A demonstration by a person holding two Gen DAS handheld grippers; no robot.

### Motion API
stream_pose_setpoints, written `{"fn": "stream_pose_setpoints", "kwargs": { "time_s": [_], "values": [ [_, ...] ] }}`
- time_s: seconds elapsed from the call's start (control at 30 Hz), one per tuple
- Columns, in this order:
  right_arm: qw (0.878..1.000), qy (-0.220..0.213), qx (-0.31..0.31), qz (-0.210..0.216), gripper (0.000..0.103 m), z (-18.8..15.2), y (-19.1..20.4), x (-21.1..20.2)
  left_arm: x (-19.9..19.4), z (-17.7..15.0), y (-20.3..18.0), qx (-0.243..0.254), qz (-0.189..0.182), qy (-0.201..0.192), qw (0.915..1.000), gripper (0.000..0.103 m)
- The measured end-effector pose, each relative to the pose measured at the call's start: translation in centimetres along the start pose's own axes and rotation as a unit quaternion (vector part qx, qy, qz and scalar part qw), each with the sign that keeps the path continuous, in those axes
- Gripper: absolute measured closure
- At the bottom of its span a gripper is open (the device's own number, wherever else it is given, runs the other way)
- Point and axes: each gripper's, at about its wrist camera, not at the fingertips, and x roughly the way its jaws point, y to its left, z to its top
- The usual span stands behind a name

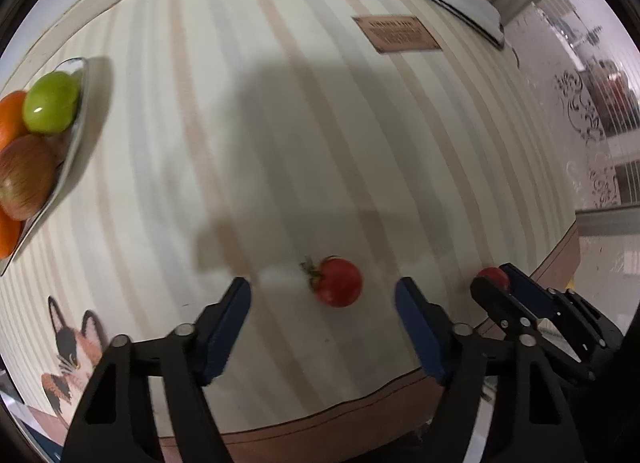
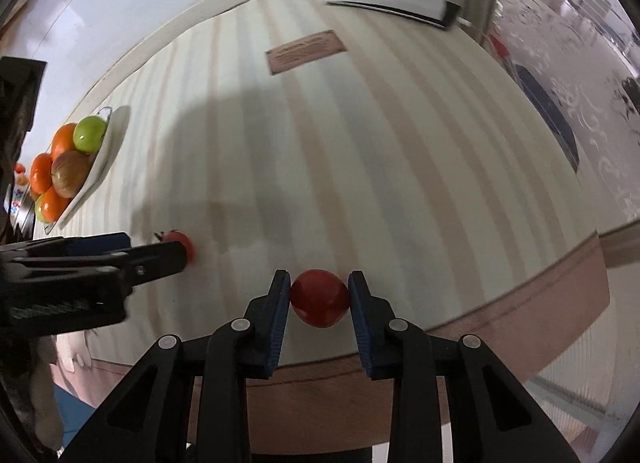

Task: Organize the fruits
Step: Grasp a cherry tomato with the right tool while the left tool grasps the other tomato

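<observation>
Near the table's point(image 2: 360, 143) front edge, the right gripper point(image 2: 319, 299) has its fingers clamped on a red tomato point(image 2: 319, 297). The left gripper point(image 1: 323, 327) gapes wide, a stemmed tomato point(image 1: 337, 281) loose between its fingers. Far left, the fruit plate point(image 1: 70, 151) sits loaded.

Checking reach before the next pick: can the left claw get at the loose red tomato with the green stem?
Probably yes. The left claw is open, and the small red tomato with the green stem lies on the striped tablecloth just ahead between its fingers, with nothing between them.
</observation>
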Motion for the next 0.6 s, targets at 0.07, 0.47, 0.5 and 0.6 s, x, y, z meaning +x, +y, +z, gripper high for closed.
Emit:
{"fn": "stream_pose_setpoints", "kwargs": {
  "time_s": [0.07,0.47,0.5,0.6],
  "values": [
    [1.000,0.002,0.008,0.001,0.070,0.0,-0.5,0.0,0.4,0.1,-0.5,0.009,0.005,0.002,0.9999,0.041],
    [1.000,-0.002,0.010,-0.003,0.070,0.1,-1.2,-0.1,1.2,0.6,-2.2,0.024,0.024,-0.008,0.9994,0.072],
    [1.000,-0.002,0.009,-0.004,0.070,0.2,-1.1,-0.1,1.1,0.5,-2.0,0.022,0.022,-0.009,0.9995,0.074],
    [1.000,-0.003,0.006,-0.004,0.070,0.2,-1.0,-0.1,0.8,0.3,-1.1,0.015,0.018,-0.012,0.9997,0.075]
  ]
}}
